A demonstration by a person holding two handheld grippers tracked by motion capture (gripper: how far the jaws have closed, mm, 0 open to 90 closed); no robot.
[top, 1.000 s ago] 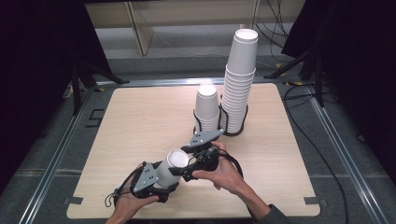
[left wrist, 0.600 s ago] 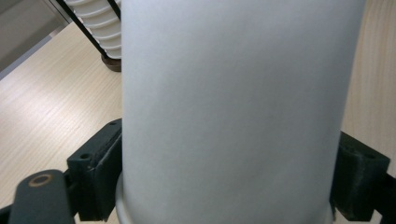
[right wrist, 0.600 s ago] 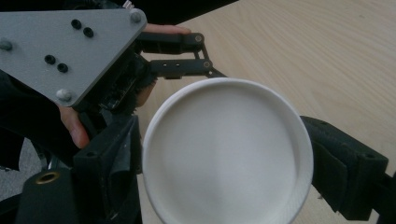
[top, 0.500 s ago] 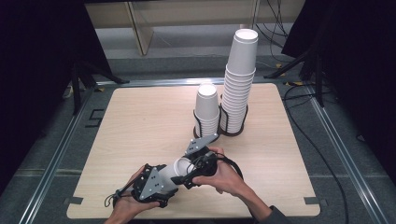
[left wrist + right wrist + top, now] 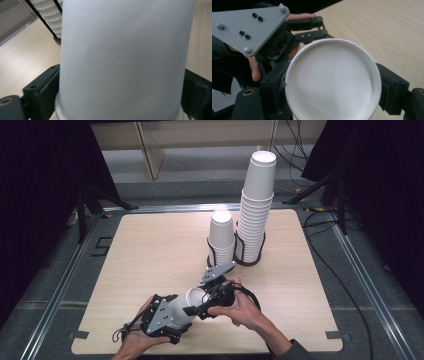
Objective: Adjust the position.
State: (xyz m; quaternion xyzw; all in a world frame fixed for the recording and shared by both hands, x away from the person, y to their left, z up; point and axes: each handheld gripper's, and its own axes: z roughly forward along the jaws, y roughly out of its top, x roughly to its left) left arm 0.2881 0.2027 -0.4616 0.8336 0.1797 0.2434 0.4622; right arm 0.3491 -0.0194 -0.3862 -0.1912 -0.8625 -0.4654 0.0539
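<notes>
A white paper cup (image 5: 181,306) lies on its side in the air over the table's front edge, held from both ends. My left gripper (image 5: 176,314) is shut on the cup's wall (image 5: 122,60), near its rolled rim. My right gripper (image 5: 201,306) comes from the right. Its jaws press on both sides of the cup's base end (image 5: 332,80), which faces that camera. The left gripper's grey plate (image 5: 249,25) shows just behind the cup.
At the back right of the wooden table (image 5: 150,245), a tall stack of white cups (image 5: 256,205) and a short stack (image 5: 221,235) each stand in a black wire holder (image 5: 248,257). The table's left half is bare wood.
Both grippers and the cup between them have sunk slightly toward the front edge. The grip on the cup looks the same.
</notes>
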